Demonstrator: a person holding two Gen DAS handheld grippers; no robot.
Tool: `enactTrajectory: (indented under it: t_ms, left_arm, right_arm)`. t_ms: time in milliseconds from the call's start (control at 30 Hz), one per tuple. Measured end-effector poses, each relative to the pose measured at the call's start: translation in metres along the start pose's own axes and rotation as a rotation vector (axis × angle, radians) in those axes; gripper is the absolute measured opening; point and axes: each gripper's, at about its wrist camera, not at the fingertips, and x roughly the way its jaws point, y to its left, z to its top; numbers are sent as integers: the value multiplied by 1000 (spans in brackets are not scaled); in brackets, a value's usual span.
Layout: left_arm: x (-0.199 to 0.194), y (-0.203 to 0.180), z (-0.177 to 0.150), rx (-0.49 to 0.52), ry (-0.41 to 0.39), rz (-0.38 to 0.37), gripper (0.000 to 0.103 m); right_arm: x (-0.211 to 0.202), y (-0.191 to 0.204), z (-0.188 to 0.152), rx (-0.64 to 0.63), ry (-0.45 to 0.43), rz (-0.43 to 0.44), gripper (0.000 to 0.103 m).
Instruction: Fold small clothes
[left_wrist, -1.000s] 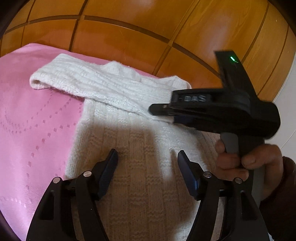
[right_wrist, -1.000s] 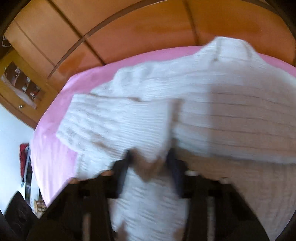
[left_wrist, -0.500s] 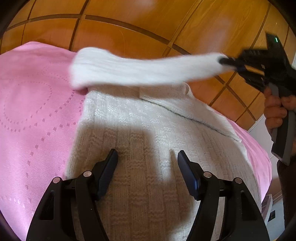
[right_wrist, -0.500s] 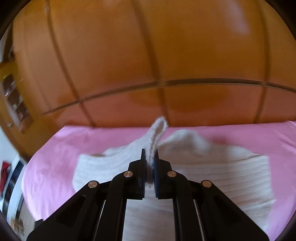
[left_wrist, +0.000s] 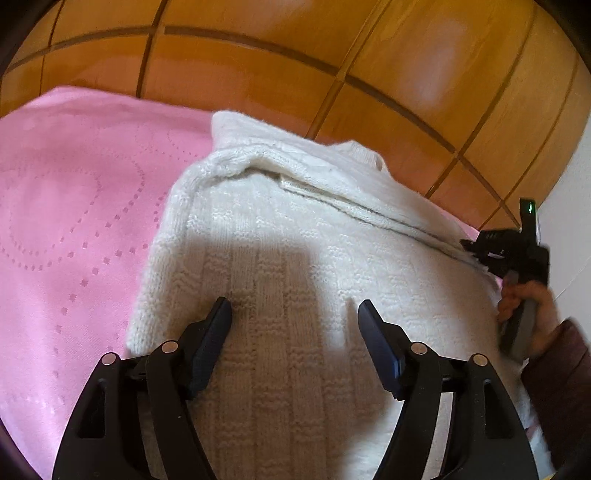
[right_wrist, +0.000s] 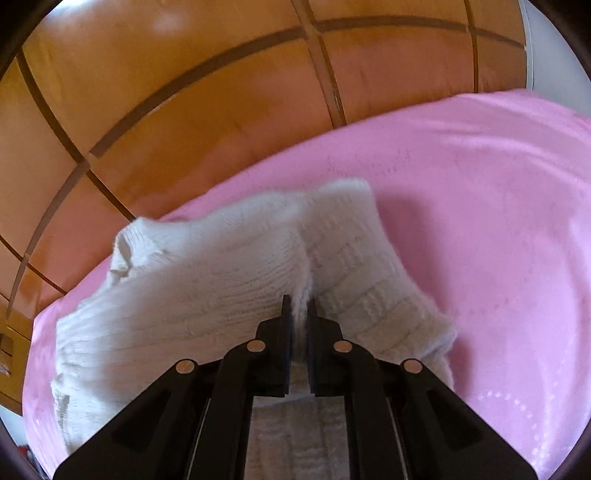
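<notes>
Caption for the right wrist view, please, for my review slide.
Right gripper shut on a fold of the white sweater, lying on the pink bedspread.

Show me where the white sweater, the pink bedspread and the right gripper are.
sweater (left_wrist: 295, 258): left wrist view, on its knit body.
bedspread (right_wrist: 498, 203): right wrist view, on a bare part.
right gripper (right_wrist: 296, 306): right wrist view, between its tips.

The white knitted sweater (left_wrist: 295, 266) runs off the bottom edge of the left wrist view, its lower part unseen. In the right wrist view its near part lies behind the right claw (right_wrist: 297, 306). The hand (left_wrist: 532, 314) holding that claw is blurred at the frame's right edge; its sleeve (left_wrist: 557, 387), perhaps dark red, is cut off there.
</notes>
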Motion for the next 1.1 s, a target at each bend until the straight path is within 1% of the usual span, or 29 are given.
enactTrajectory:
  t_ms: [67,100,200,233,267,300,367,433,467,500,533,567,600,633,667,700,733,767,833,867,900,933,967,1000,1033,1067,1100]
  left_arm:
    - [0,1,14,-60,22,-81,75]
    - [1,2,21,-81,27,-108,76]
    - [15,15,53,-208,5,-150,76]
    - [22,21,67,-265,-3,-168,76]
    - [30,27,78,-307,-7,-191,71]
    - [35,31,86,-336,-3,-196,65]
    - [53,44,104,-420,11,-194,64]
    - [69,59,113,-506,27,-149,49]
    - [76,66,115,-534,39,-140,24]
    - [81,71,114,-552,53,-105,4]
    - [82,78,110,-577,60,-57,4]
    - [80,82,105,-597,46,-63,4]
    - [76,84,101,-599,35,-62,4]
    - [70,82,97,-577,25,-42,4]
    - [67,80,95,-558,18,-32,4]
    - [68,79,94,-535,22,-27,4]
    - [71,78,93,-499,31,-14,4]
    - [73,77,92,-472,32,-4,6]
    - [73,69,94,-405,35,28,6]
    - [70,65,95,-376,41,49,8]
    - [65,59,96,-345,41,67,15]
    - [55,53,97,-302,21,85,18]
    - [46,50,95,-273,0,100,19]
    - [38,46,95,-244,-24,112,19]
    - [28,43,96,-219,-52,122,19]
    - [23,40,98,-208,-72,131,19]
    - [17,38,101,-192,-97,148,19]
  right_arm:
    - [1,2,-2,-11,-3,3,6]
    - [3,-3,0,-4,-2,12,6]
    - [5,-5,-3,4,-9,38,6]
    - [3,-7,-5,5,-12,45,6]
    - [3,-9,-5,7,-14,50,6]
    - [4,-9,-5,7,-16,52,6]
    - [-1,-10,-9,3,-21,51,7]
    - [0,-10,-11,0,-25,53,7]
    - [-1,-10,-11,0,-25,56,7]
    - [-1,-10,-11,2,-25,60,7]
    - [-1,-10,-10,-1,-20,62,7]
    - [-4,-8,-9,-13,-19,62,6]
    - [-10,-6,-9,-28,-29,67,6]
    - [-16,-3,-10,-49,-43,74,6]
    - [-22,2,-12,-92,-65,58,6]
    - [-20,6,-15,-125,-63,26,6]
    - [-15,7,-18,-138,-44,9,6]
    - [-10,7,-21,-139,-25,-2,6]
    - [-8,3,-20,-117,-20,9,6]
    - [-9,2,-18,-105,-18,15,8]
    - [-11,0,-17,-94,-18,15,14]
    - [-14,-2,-17,-88,-22,14,18]
    - [-18,-3,-17,-88,-29,8,33]
    - [-26,-2,-18,-87,-56,-4,56]
    - [-35,-1,-18,-94,-86,-23,64]
    - [-42,3,-18,-110,-114,-39,69]
    - [-47,7,-18,-126,-133,-41,69]
